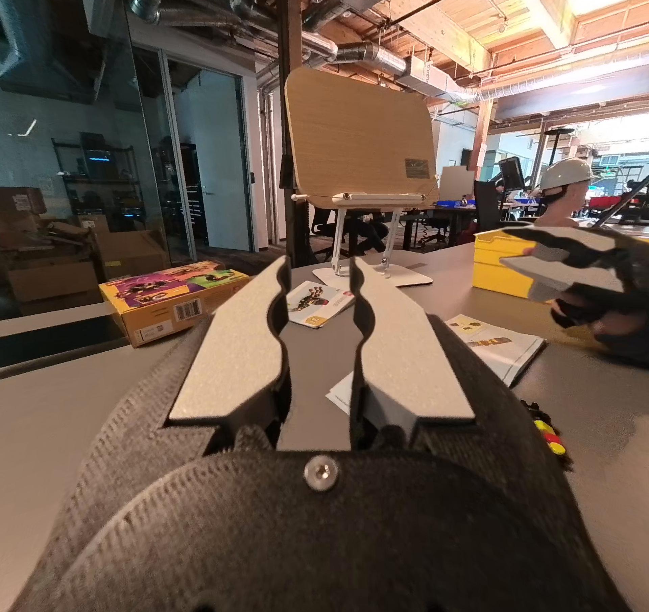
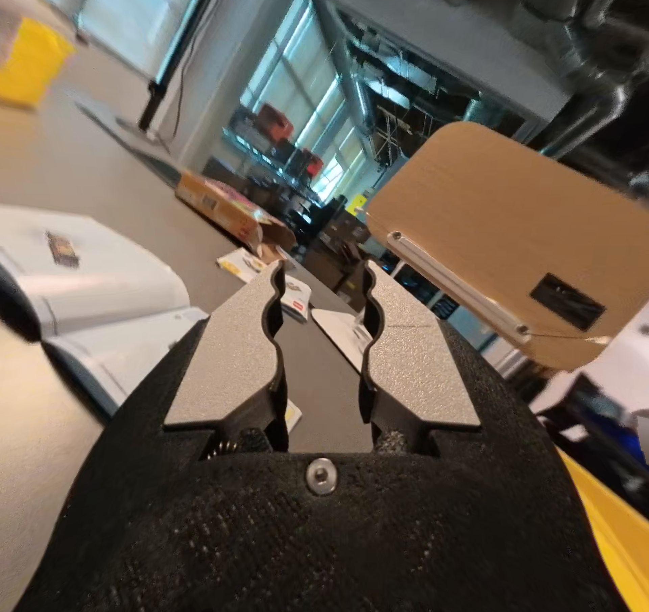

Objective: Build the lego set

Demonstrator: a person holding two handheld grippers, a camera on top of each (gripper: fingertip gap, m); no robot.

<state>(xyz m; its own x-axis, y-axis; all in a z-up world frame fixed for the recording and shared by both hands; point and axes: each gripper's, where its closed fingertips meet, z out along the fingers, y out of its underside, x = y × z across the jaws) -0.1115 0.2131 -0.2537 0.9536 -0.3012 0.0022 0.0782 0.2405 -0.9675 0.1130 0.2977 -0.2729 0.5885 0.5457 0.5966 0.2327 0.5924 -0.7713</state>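
Barely started, I judge: my left gripper (image 1: 321, 272) and right gripper (image 2: 323, 275) both gape, holding nothing. The yellow lego box (image 1: 168, 300) lies at ten o'clock, a small booklet (image 1: 316, 301) at twelve, an opened manual (image 1: 491, 345) at two, loose pieces (image 1: 548, 433) at four. The wooden stand (image 1: 358, 138) is bare. Box and booklets carry print and a barcode, which I leave unread.

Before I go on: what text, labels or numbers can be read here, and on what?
Yellow set box: print and a barcode, too small to read.
Small booklet: red logo and number tag, not clear.
Open booklet: pictures, no legible words.
Wooden book stand: dark plate, blurred.
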